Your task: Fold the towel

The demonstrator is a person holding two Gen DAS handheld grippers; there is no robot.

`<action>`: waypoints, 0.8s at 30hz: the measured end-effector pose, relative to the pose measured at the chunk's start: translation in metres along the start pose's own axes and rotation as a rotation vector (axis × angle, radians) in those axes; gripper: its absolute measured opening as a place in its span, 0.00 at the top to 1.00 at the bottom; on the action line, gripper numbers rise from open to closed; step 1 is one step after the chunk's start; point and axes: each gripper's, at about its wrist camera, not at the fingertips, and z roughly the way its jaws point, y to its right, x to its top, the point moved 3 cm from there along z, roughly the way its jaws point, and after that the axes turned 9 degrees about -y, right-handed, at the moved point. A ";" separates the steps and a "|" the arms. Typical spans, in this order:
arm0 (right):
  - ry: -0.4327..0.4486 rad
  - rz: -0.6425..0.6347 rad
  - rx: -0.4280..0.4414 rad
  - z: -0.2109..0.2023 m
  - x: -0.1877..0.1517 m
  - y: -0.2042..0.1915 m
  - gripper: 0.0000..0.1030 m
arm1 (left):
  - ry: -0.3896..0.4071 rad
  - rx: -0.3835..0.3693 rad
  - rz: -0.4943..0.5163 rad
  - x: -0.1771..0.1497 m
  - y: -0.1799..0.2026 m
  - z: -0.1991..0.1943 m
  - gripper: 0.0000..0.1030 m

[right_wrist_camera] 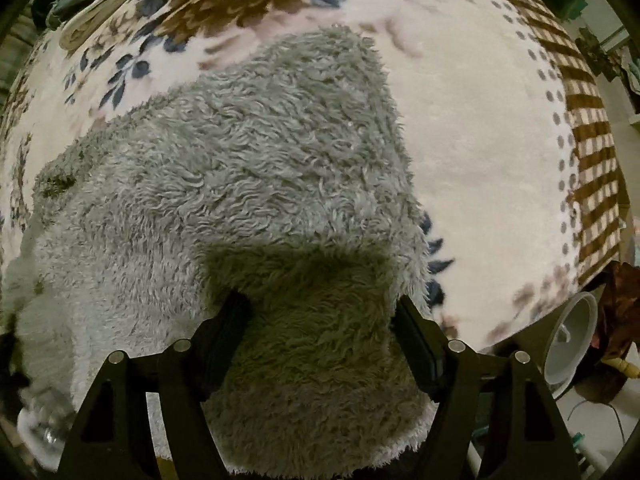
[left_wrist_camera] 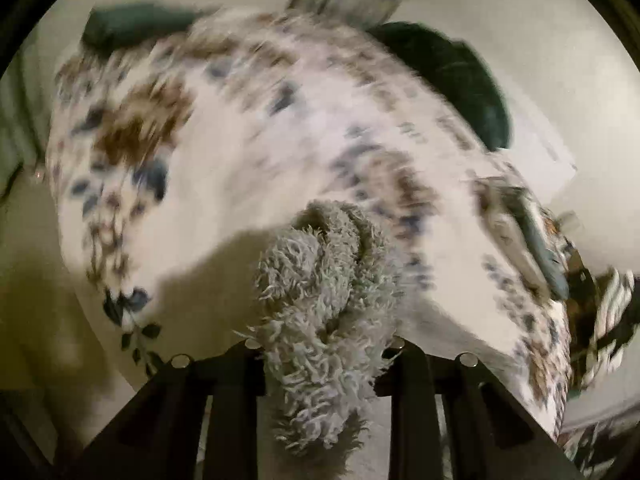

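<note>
Both your left gripper (left_wrist_camera: 324,344) and right gripper (right_wrist_camera: 320,320) were clamped on the grey towel (right_wrist_camera: 224,184), lifted over the flowered blanket (right_wrist_camera: 480,152), and I think the thin bunched left hold could slip.

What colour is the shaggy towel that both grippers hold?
Grey towel, clearest in the right wrist view.
</note>
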 end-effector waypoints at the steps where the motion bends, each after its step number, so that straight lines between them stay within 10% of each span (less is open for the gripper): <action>1: 0.003 0.004 0.023 -0.002 -0.001 0.000 0.17 | 0.014 -0.011 0.042 -0.001 0.016 -0.015 0.80; 10: 0.041 -0.029 0.186 -0.038 -0.027 0.018 0.11 | -0.023 -0.208 0.401 -0.071 0.214 -0.095 0.80; 20: 0.085 0.080 0.135 -0.061 -0.050 0.155 0.11 | -0.385 -0.251 0.698 -0.251 0.382 0.000 0.76; 24: 0.084 0.173 0.158 -0.062 -0.052 0.209 0.11 | -0.531 -0.209 0.757 -0.292 0.398 0.031 0.36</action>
